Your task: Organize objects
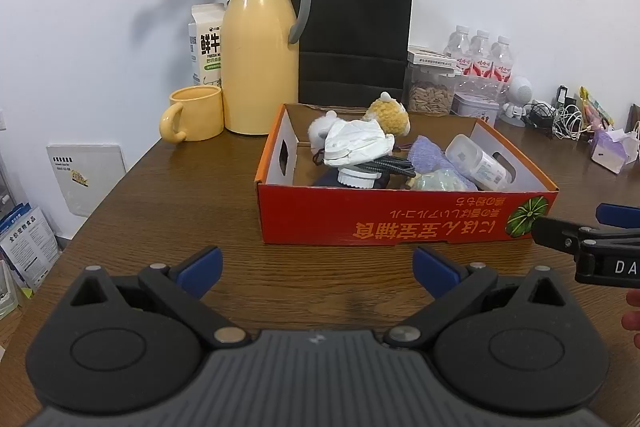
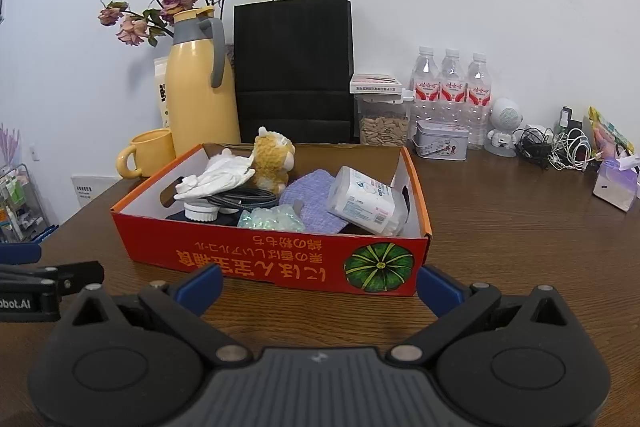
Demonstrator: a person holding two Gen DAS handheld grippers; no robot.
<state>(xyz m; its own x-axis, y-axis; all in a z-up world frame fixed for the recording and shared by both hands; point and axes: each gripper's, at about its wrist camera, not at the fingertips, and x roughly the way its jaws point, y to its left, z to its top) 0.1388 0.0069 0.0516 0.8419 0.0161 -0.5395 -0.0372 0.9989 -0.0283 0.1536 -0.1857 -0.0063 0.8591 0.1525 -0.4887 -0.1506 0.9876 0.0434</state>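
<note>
Red cardboard box (image 2: 272, 255) of jumbled items sits on the counter (image 2: 500, 227) straight ahead of both jaws, long side across them. Right gripper (image 2: 320, 285) is nearer, left gripper (image 1: 318, 267) farther back; both spread wide, holding nothing.
</note>
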